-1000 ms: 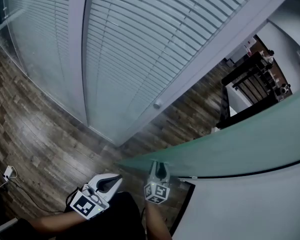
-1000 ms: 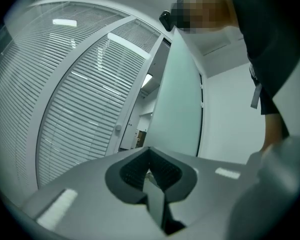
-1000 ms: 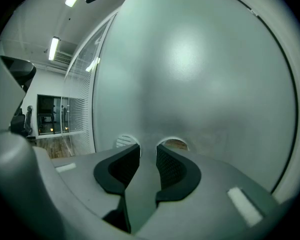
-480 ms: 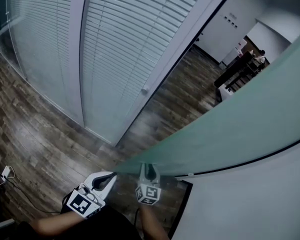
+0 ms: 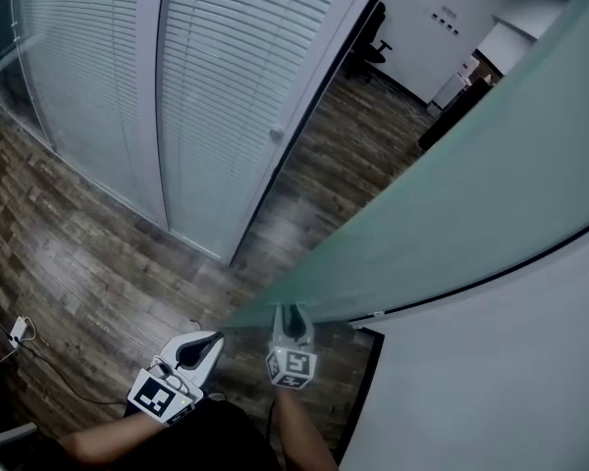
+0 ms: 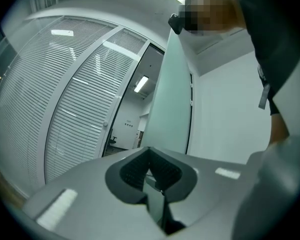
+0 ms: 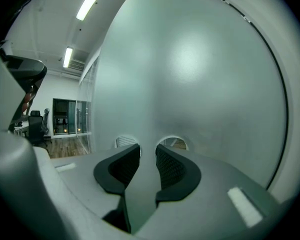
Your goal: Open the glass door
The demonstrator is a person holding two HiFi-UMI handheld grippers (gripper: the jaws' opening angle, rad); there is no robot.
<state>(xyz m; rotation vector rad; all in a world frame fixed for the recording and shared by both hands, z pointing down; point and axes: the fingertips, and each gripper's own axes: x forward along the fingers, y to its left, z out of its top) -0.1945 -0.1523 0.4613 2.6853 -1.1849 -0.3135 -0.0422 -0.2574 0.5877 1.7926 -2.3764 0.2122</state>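
The frosted glass door (image 5: pixel 452 194) stands partly swung, its free edge towards me. My right gripper (image 5: pixel 291 314) is shut on that edge, with the glass running between its two pads. In the right gripper view the door (image 7: pixel 190 69) fills the picture, and the right gripper (image 7: pixel 148 159) clamps a strip of it. My left gripper (image 5: pixel 213 340) hangs to the left of the door, shut and holding nothing. The left gripper view has the left gripper (image 6: pixel 150 166) with jaws together and the door (image 6: pixel 172 99) edge-on ahead.
A glass wall with slatted blinds (image 5: pixel 226 86) curves along the left. The floor is dark wood planks (image 5: pixel 69 263), and a cable with a plug (image 5: pixel 18 334) lies at the lower left. A white wall (image 5: pixel 491 381) is on the right. An office chair (image 5: pixel 373 23) stands in the room beyond.
The door has swung further, showing more of the room beyond the doorway. Both grippers have shifted with it, the right one still on the door's edge.
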